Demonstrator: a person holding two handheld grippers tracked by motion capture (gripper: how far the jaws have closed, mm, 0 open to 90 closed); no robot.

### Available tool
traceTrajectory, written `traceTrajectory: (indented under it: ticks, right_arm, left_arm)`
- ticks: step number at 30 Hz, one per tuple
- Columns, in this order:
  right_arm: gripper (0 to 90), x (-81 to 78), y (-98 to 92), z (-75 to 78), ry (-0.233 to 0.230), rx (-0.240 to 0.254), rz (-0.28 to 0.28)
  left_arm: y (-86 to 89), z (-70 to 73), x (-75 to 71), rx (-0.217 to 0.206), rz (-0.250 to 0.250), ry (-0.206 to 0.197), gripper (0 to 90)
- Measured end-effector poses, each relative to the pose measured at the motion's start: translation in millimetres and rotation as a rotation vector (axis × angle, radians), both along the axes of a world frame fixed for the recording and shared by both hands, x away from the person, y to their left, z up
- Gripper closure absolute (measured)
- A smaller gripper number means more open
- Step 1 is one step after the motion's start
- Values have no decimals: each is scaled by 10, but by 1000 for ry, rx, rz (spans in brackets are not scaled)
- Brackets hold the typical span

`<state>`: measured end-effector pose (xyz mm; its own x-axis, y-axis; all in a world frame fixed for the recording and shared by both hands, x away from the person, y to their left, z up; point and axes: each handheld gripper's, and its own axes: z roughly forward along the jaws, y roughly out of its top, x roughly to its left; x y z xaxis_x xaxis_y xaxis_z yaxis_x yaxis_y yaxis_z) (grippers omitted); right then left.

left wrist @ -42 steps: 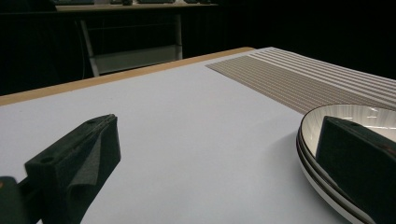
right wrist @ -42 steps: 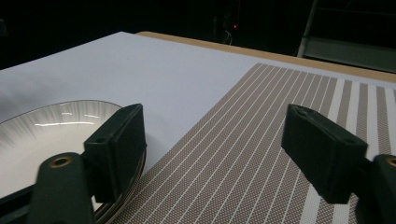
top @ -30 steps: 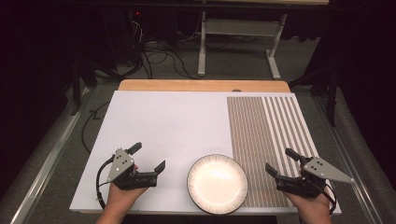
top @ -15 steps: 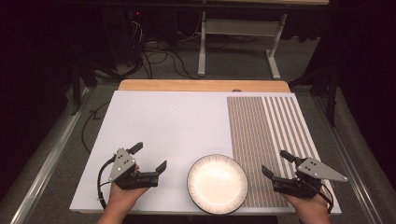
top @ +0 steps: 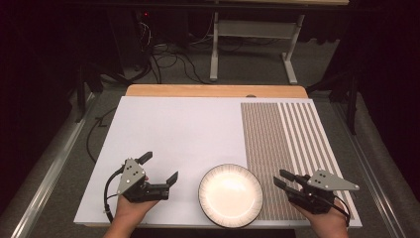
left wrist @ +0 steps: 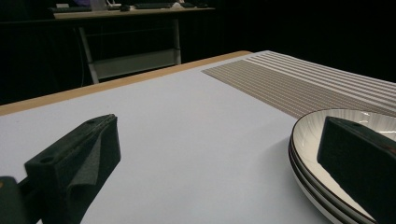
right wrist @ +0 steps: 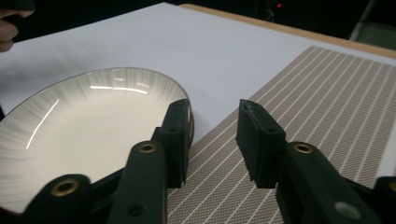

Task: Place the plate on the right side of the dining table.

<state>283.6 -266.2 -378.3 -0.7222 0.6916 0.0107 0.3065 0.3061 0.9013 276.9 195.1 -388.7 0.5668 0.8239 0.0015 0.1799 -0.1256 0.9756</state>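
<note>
From my seat, nearest to me is the plate point(top: 231, 193), at the counter's near edge, and I use it as my landmark. In the left gripper view its rim shows stacked edges, so it may be more than one plate. The right gripper point(top: 284, 180) sits just right of the plate over the striped mat point(top: 277, 144); its jaws have just been closing and now stand partly spread with a clear gap and nothing between them. In the right gripper view point(right wrist: 212, 135) one jaw lies close to the plate's rim, the other over the mat. The left gripper point(top: 158, 166) rests left of the plate, jaws spread wide and empty.

Beyond the plate lies the bare white sheet point(top: 178, 129) covering the counter point(top: 213, 90).

My worry is the rim: it is glossy and sloped, so a shallow pinch could slide off. If one jaw shoves the plate's edge before the other seats, the plate may skate toward the left gripper, or off the near edge. If it is a stack, only the top one might lift.
</note>
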Motion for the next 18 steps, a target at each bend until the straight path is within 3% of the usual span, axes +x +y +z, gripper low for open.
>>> traceTrajectory:
  ticks: [10, 18]
  right_arm:
    - [900, 15, 119, -63, 78, -83, 102]
    - [900, 2, 223, -116, 118, -164, 149]
  left_arm:
    - [4, -5, 8, 0, -3, 2, 3]
    - [4, -3, 8, -1, -3, 2, 3]
